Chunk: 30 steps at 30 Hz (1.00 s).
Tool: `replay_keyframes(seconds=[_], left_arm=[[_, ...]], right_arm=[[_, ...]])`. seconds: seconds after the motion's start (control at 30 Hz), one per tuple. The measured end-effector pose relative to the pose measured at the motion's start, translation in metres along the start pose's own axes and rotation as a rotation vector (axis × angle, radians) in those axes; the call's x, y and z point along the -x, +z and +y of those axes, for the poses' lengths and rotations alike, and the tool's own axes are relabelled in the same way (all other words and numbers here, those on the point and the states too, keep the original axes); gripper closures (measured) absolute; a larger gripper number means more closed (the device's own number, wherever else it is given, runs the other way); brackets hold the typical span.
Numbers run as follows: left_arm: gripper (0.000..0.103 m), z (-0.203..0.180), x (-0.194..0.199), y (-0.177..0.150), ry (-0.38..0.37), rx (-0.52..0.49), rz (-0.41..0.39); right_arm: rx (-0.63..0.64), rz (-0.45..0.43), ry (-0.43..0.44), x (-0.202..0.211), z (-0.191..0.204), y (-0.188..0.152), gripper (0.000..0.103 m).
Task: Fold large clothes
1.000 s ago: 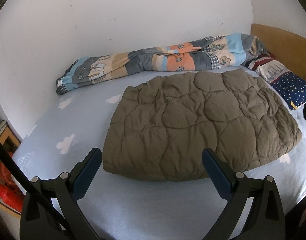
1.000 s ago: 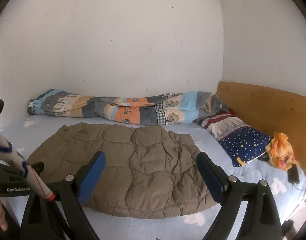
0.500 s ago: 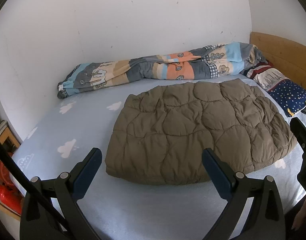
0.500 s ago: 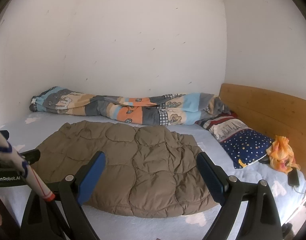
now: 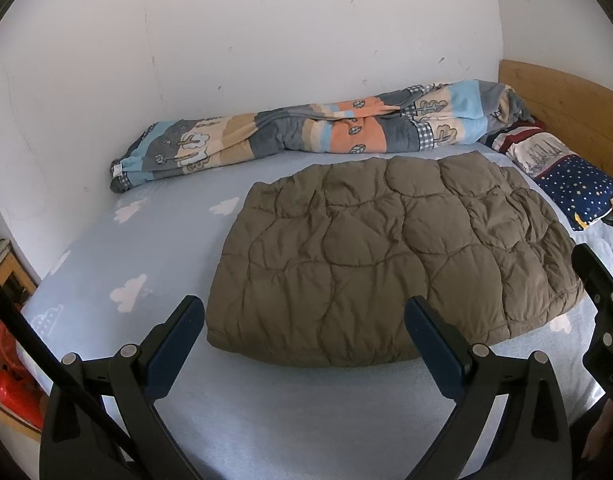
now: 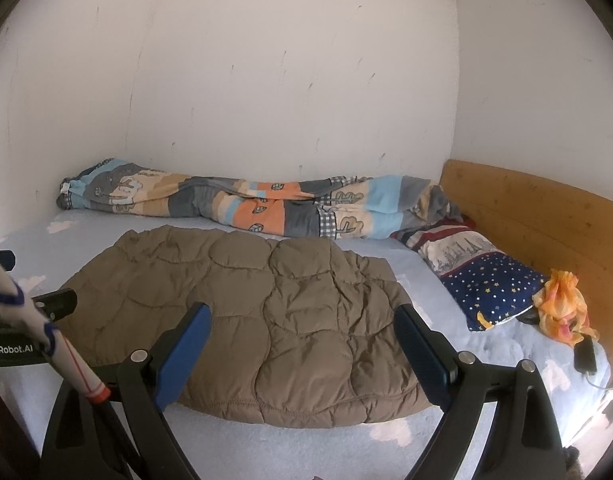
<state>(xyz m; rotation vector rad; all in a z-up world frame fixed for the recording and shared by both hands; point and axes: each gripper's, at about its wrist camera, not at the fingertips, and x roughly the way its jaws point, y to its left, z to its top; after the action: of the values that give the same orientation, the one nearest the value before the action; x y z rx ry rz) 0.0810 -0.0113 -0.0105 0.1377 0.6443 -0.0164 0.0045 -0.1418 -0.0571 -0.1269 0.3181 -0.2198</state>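
i see a bed [image 5: 154,240] with a pale blue cloud-print sheet set into a corner of scuffed white walls [image 6: 286,80]; a wooden headboard [image 6: 546,216] stands at its right end, in soft daylight.

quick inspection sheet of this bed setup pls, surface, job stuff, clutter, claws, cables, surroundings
surface: bed sheet, pale blue with white clouds
job's things: brown quilted coat, lying flat and folded mid-bed
clutter: patchwork duvet rolled along wall; star pillow; orange cloth; black phone-like device
claws: left claw open, empty; right claw open, empty
cables: thin white lead near device
surroundings: white wall; wooden headboard
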Motion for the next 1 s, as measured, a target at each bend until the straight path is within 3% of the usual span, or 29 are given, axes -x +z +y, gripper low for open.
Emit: replay_keyframes(seconds=[1.0], left_arm=[[0.003, -0.0007, -0.0070, -0.0010, 0.008, -0.002, 0.012]], right_arm=[[0.005, 0.045, 0.004, -0.0101, -0.0066, -0.0071, 0.008]])
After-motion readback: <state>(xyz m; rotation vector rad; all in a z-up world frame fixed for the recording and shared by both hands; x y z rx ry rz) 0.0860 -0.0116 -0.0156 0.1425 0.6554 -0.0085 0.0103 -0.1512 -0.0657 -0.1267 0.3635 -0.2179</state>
